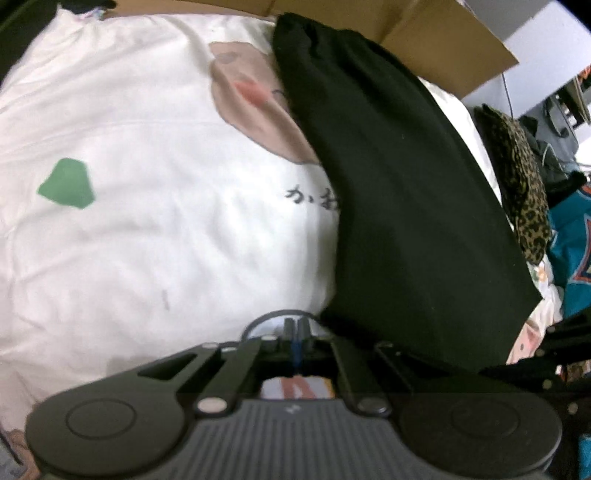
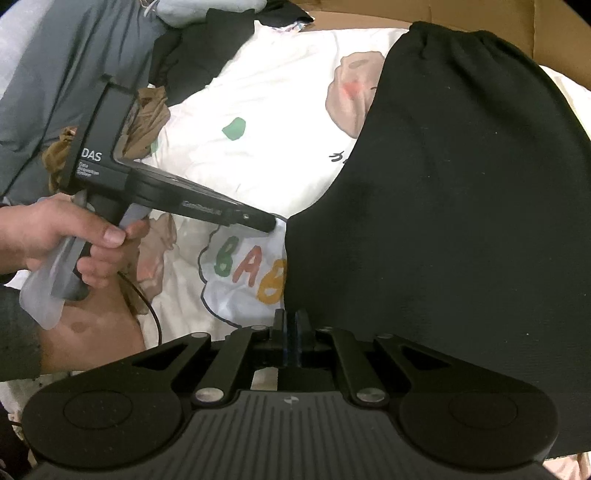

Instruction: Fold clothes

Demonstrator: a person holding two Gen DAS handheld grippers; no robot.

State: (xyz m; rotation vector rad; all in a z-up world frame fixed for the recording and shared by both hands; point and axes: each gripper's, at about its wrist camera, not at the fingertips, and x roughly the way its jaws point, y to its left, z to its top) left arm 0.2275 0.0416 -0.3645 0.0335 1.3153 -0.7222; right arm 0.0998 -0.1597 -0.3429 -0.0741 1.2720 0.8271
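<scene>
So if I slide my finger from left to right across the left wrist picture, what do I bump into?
Green patch → pinkish-brown cartoon print → black garment → leopard-print cloth → teal clothing.

Open cloth: the white printed bedsheet (image 1: 147, 229) lies bare and flat left of the folded black garment (image 1: 406, 206).
Far edge: a brown cardboard sheet (image 1: 424, 33) lies behind the black garment.
Right side: a leopard-print cloth (image 1: 524, 192) and a teal fabric (image 1: 572, 251) crowd the sheet's edge.
Left side: a grey jacket (image 2: 66, 74) and a crumpled brown cloth (image 2: 147, 122) are heaped there.
Between grippers: the left gripper (image 2: 273, 223) ends just beside the black garment's edge.
</scene>
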